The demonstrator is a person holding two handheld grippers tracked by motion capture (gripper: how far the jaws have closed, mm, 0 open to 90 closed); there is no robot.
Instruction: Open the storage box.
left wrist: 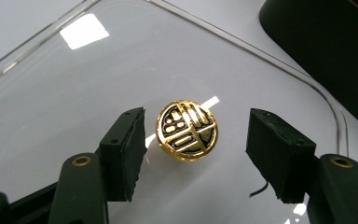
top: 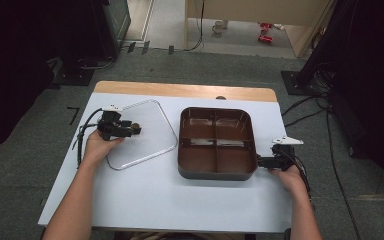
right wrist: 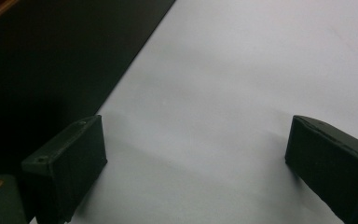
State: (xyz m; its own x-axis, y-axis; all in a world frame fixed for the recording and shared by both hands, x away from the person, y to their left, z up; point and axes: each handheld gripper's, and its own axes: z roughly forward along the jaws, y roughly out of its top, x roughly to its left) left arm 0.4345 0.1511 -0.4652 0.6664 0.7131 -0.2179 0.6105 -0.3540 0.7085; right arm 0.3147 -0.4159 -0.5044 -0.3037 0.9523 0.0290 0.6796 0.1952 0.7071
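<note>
A clear lid with a round gold and black knob lies flat on the white table, left of a brown four-compartment tray. My left gripper hangs over the lid with its jaws on either side of the knob. There is a gap on each side and the pads do not touch it. In the high view the left gripper sits at the lid's left part. My right gripper rests by the tray's near right corner, open over bare table, with the dark tray wall to its left.
The tray's compartments look empty. A wooden strip shows along the table's far edge. Beyond it are grey floor, cables at the right and dark stands on both sides. White table surface stretches in front of the lid and tray.
</note>
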